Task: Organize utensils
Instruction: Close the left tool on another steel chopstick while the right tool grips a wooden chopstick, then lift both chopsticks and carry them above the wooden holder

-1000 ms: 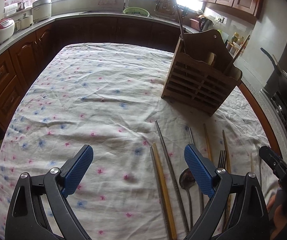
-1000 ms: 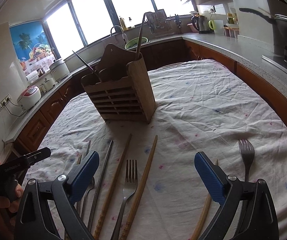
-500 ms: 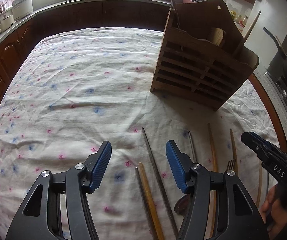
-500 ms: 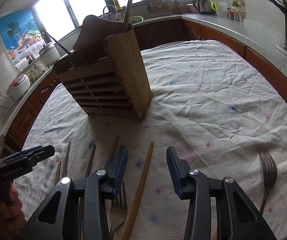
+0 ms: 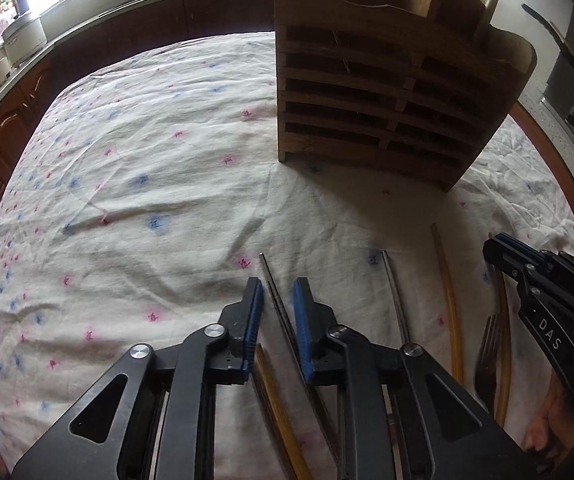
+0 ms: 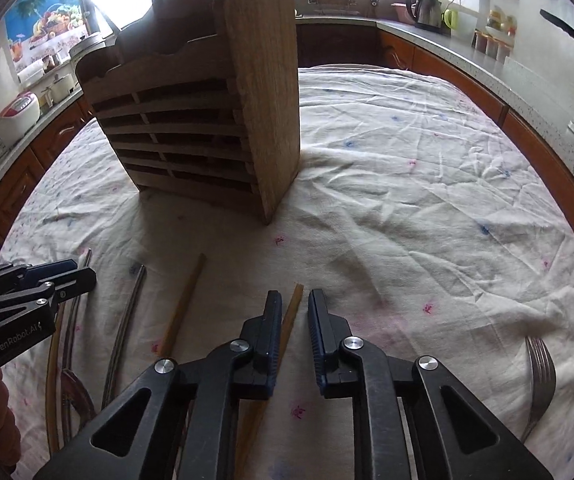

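Note:
A wooden slatted utensil holder (image 5: 367, 120) (image 6: 191, 132) stands on the flowered tablecloth (image 5: 147, 180), with a few handles sticking out of its top. Loose utensils lie in a row in front of it. My left gripper (image 5: 278, 280) points down at the cloth. Its jaws are closing around a metal chopstick (image 5: 265, 264), and a thin gap shows beside each pad. My right gripper (image 6: 294, 292) is closing the same way around the top end of a wooden chopstick (image 6: 297, 294), which leans towards the left pad.
In the left wrist view a second metal chopstick (image 5: 395, 296), a wooden chopstick (image 5: 445, 280) and a fork (image 5: 491, 344) lie to the right. In the right wrist view a lone fork (image 6: 541, 376) lies far right. Kitchen counters ring the table.
Both grippers have sunk towards the cloth and nearer the holder. Their jaws went from wide open to nearly closed, each around one chopstick.

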`<state>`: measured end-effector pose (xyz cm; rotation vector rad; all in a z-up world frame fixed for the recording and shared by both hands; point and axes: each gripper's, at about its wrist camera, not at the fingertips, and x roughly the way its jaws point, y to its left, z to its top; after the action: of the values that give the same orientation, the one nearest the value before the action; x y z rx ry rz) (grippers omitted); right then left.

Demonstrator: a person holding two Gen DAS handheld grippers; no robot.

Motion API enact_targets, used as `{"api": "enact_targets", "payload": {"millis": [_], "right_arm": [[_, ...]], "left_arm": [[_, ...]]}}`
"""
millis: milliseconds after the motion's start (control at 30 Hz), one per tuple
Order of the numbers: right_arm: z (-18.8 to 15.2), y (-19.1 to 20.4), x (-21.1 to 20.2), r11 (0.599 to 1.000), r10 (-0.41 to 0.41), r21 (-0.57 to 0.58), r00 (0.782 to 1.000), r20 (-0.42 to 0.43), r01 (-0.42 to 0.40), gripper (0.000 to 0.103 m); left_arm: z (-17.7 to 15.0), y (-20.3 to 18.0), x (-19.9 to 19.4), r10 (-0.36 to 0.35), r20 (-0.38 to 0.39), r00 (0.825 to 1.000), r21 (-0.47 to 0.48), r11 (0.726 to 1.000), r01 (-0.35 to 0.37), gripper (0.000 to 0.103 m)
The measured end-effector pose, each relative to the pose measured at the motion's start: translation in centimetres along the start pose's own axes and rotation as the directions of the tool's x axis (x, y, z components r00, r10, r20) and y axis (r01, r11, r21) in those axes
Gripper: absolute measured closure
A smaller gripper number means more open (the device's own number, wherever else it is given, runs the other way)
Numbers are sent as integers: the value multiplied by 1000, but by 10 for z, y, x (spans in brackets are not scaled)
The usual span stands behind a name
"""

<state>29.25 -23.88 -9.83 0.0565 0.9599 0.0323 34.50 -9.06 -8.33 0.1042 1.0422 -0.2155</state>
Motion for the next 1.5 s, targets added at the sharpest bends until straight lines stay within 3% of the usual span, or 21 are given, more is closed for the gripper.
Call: {"api": "enact_targets", "payload": {"millis": [167,433,867,1500], "right_arm": [[0,0,0,1000,16,9,1000,7,-16,95],[7,-10,-32,988,126,84,990,69,-131,97],[18,-14,-120,963,228,88,944,239,-255,98],[20,-5,-206,962,227,39,873,432,-269,99]], "left_arm": [[-1,2,-1,-7,9,1000,-13,1000,7,97],[-1,18,-37,-115,75,990,-97,988,122,98],[-21,40,-145,-200,257,946,-108,966,234,99],[-43,58,-231,-198,436,878,-93,960,263,99]]}}
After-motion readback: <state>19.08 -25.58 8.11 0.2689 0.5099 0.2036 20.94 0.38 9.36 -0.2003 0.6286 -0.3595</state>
